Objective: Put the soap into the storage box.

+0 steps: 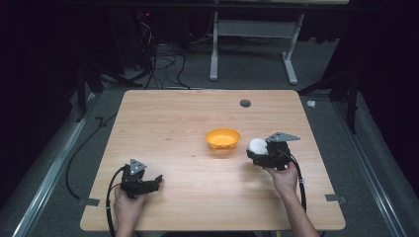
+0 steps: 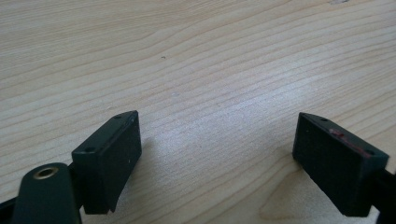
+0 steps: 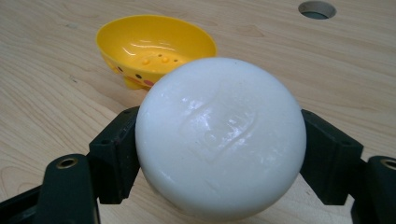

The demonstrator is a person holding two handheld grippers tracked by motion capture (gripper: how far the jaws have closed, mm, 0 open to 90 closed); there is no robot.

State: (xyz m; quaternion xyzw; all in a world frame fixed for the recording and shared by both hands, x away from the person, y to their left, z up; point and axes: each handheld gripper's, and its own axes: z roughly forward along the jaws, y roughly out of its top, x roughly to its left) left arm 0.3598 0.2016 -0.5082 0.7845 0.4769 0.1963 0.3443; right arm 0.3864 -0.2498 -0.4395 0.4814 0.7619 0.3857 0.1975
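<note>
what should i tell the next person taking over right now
Right tool: shut on the white soap, held just right of the yellow bowl.
Left tool: open, holding nothing, low over the table at its near left.
Done: soap picked up.
Left: the bowl looks empty, so the likely next step is to carry the soap over it and let go.
</note>
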